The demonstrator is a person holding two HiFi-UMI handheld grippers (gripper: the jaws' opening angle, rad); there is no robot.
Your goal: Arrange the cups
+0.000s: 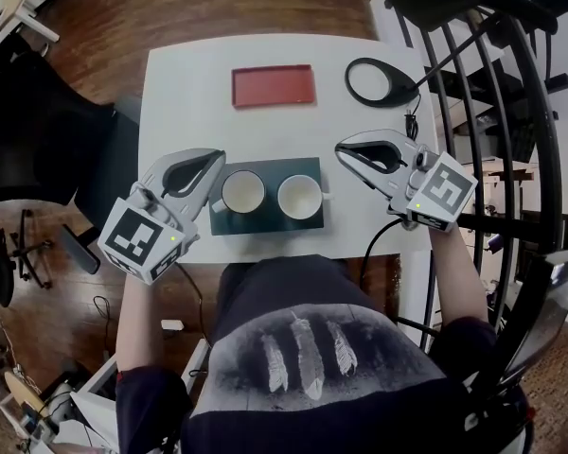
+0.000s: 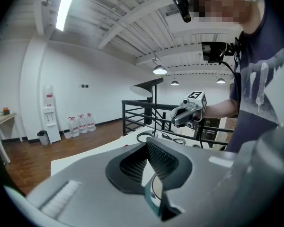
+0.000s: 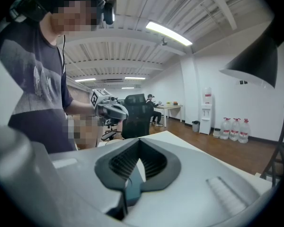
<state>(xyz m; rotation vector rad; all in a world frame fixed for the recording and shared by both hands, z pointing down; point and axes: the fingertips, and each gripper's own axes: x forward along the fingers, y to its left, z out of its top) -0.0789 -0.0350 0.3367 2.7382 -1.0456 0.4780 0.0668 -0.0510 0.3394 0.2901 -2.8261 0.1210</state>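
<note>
Two white cups stand side by side on a dark green tray [image 1: 270, 166] at the near edge of the white table [image 1: 189, 93]: the left cup [image 1: 242, 193] and the right cup [image 1: 300, 197]. My left gripper [image 1: 216, 162] hovers at the tray's left end, shut, with nothing in it. Through the gap behind its tips in the left gripper view [image 2: 148, 144], a cup rim [image 2: 156, 193] shows below. My right gripper [image 1: 344, 149] hangs off the tray's right end, shut and empty [image 3: 138, 148]. The two grippers point toward each other.
A red tray [image 1: 273, 85] lies at the back middle of the table. A black ring-shaped lamp base [image 1: 376, 81] with its cable sits at the back right. A black railing [image 1: 511, 112] runs along the table's right side, and a dark office chair [image 1: 38, 130] stands to the left.
</note>
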